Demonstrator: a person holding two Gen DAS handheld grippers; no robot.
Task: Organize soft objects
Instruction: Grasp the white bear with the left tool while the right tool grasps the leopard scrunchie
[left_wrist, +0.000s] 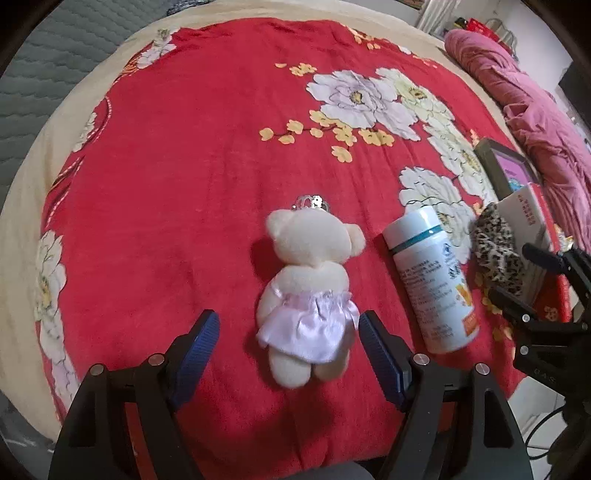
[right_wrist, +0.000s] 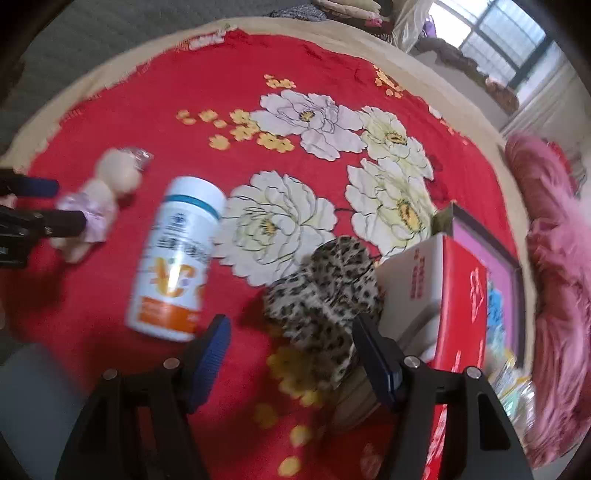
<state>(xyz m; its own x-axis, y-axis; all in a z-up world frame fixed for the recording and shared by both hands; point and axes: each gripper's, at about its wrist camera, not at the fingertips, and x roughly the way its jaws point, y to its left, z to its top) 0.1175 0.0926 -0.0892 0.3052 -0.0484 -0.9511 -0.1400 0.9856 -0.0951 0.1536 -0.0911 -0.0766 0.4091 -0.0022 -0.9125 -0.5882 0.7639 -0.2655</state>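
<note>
Both tools spread apart, nothing clamped: left tool (left_wrist: 288, 343) straddles the teddy bear (left_wrist: 310, 291) lying face down at lower centre of the left wrist view, pads just clear of its pink skirt; right tool (right_wrist: 291, 350) straddles the leopard-print soft piece (right_wrist: 328, 291) at lower centre of the right wrist view. White bottle (left_wrist: 430, 280) lies between bear and leopard piece, near both, and the red box (right_wrist: 461, 306) crowds the leopard piece's right side. Red floral blanket (left_wrist: 184, 147) on the bed is open across the upper left out to its beige edge.
</note>
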